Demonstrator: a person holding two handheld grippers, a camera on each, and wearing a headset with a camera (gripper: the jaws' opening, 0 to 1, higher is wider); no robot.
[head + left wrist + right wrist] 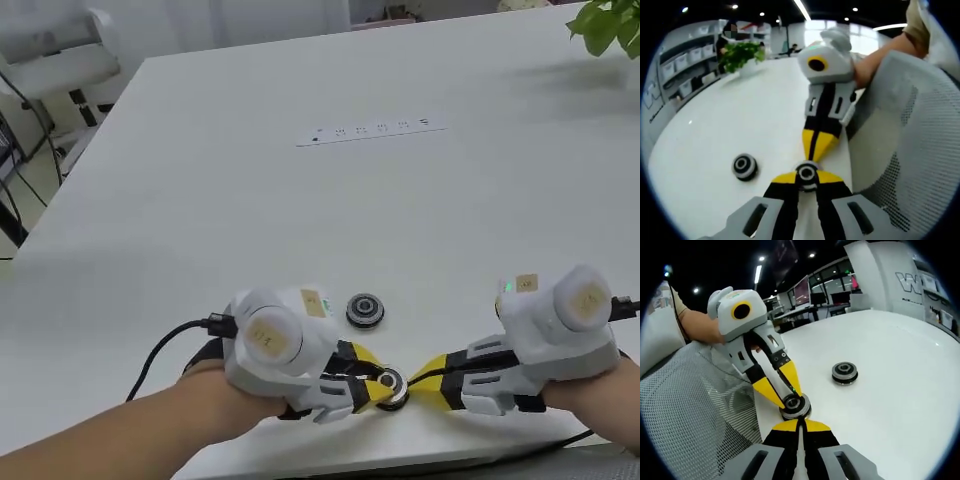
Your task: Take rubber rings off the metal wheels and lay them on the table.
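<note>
2 round metal wheels on the white surface (300,220), a black rubber ring (845,381) on each: free wheel (365,310) lies flat just beyond the tools, held wheel (390,383) sits at the near edge between them. Left tool (377,386) is clenched on the held wheel. Right tool (410,381) has its jaws pressed together against that wheel's rim; can't tell whether they pinch rubber.

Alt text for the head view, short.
Two grippers meet tip to tip at the near edge of a white table: the left gripper clamps a metal wheel, the right gripper, jaws shut, touches its rim. A second wheel lies behind it.
</note>
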